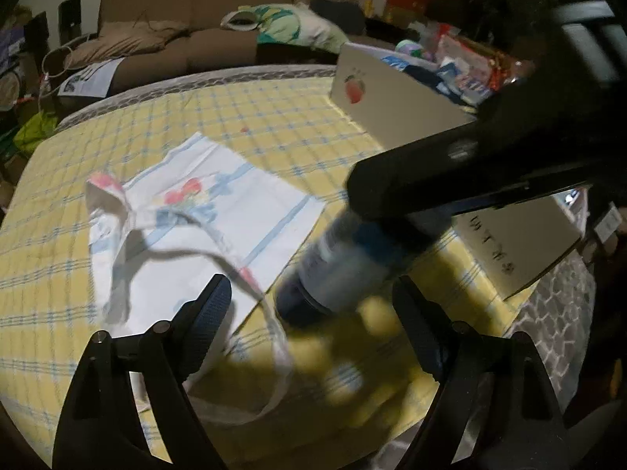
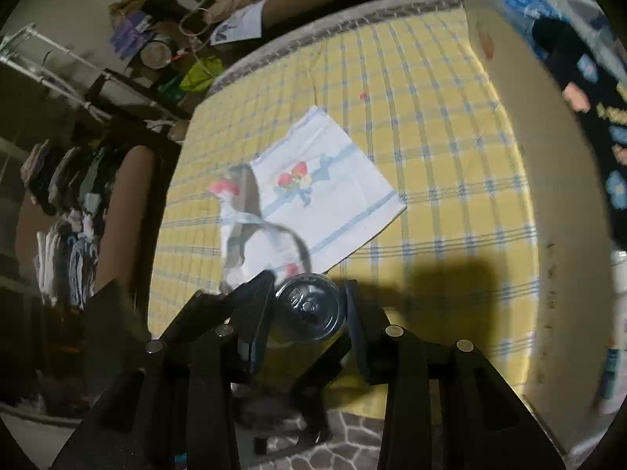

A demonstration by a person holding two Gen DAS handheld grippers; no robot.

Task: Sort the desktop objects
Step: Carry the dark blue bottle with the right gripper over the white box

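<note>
A white cloth bag [image 1: 203,215] with a strawberry print and loose straps lies flat on the yellow checked tablecloth [image 1: 274,125]; it also shows in the right wrist view [image 2: 325,192]. My right gripper [image 2: 309,305] is shut on a dark can [image 2: 309,307], seen end-on between its fingers. In the left wrist view the can [image 1: 345,262] hangs tilted and blurred above the cloth, held from the upper right by the right gripper. My left gripper [image 1: 313,305] is open and empty, just below the can and over the bag's strap.
A white storage box [image 1: 392,105] with a peach sticker, holding assorted items, stands at the table's right side; it also shows in the right wrist view [image 2: 540,180]. A brown sofa [image 1: 188,27] is beyond the table. Clothes racks [image 2: 66,196] stand to the left.
</note>
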